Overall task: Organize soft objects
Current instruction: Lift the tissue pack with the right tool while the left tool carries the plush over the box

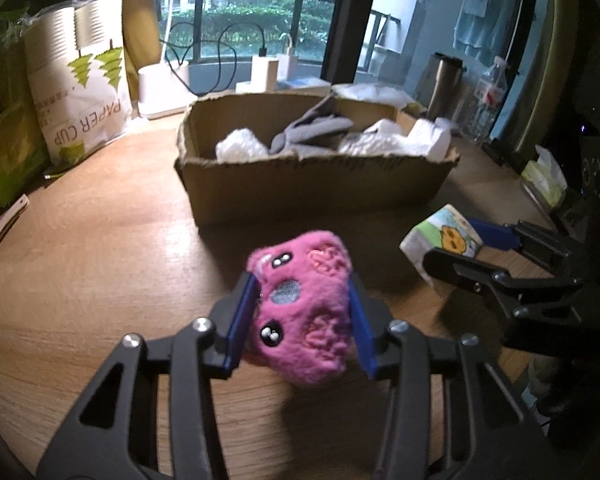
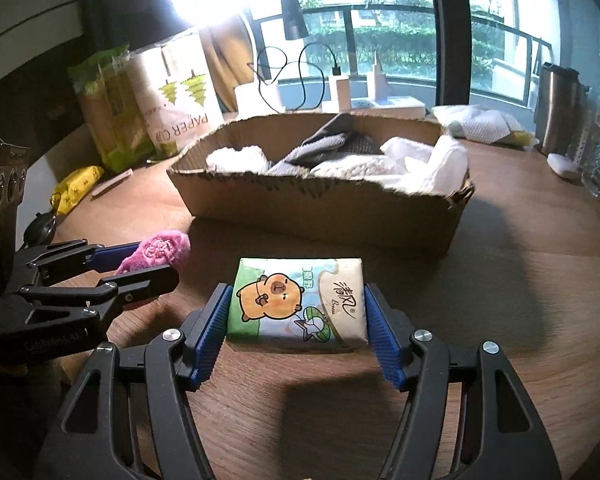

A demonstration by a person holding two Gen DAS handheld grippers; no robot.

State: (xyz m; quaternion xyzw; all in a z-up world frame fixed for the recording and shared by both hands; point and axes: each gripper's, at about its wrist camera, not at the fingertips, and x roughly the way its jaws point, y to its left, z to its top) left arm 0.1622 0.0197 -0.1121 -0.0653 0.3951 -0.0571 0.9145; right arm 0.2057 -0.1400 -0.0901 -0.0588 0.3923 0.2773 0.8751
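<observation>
My left gripper (image 1: 302, 304) is shut on a pink plush toy (image 1: 308, 320) with embroidered eyes, its blue pads pressing both sides, a little above the wooden table (image 1: 100, 264). In the right wrist view the same left gripper (image 2: 156, 262) and the pink plush toy (image 2: 160, 250) show at the left. My right gripper (image 2: 298, 320) is shut on a tissue pack (image 2: 300, 300) printed with a cartoon animal. The left wrist view shows the tissue pack (image 1: 440, 240) at the right. Behind both stands an open cardboard box (image 1: 316, 196) (image 2: 320, 216) holding white fluffy pieces and grey cloth.
A paper-cup bag (image 1: 84, 92) and green packs (image 1: 4, 128) stand at the back left. A steel tumbler (image 2: 556, 108), a clear bottle (image 1: 488, 96) and a tissue box (image 1: 548, 180) sit at the right. White chargers with cables (image 2: 340, 88) line the window side.
</observation>
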